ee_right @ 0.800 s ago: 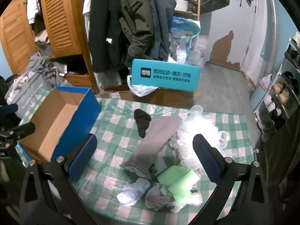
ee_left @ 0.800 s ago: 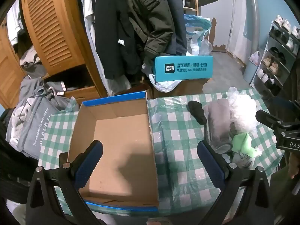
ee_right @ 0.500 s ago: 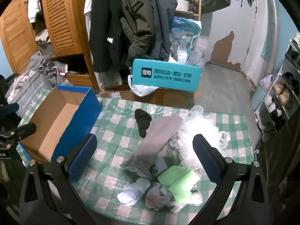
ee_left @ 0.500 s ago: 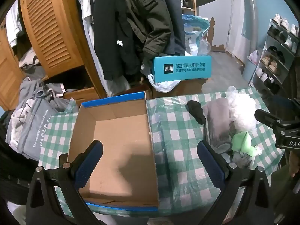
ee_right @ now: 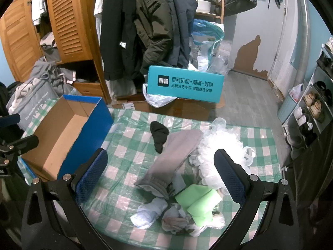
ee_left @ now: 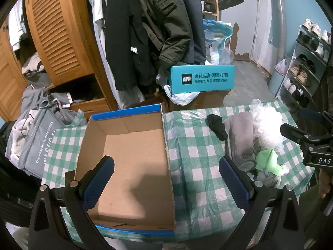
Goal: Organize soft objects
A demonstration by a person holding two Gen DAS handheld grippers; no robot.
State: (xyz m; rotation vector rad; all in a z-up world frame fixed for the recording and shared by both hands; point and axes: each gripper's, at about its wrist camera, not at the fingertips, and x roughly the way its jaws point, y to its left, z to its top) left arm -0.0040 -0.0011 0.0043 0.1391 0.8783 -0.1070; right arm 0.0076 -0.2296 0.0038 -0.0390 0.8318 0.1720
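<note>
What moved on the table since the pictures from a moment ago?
Almost nothing. Both views shifted only a tiny bit. The left gripper is still open over the cardboard box, holding nothing. The right gripper is still open over the sock pile: gray sock, black sock, green cloth. Nothing was grabbed or dropped.

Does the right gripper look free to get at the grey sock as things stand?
Probably yes. The right gripper is open and empty right above the grey sock. Only the sock's cuff end abuts the pile of small socks and the green cloth; the black sock touches its far end.
</note>
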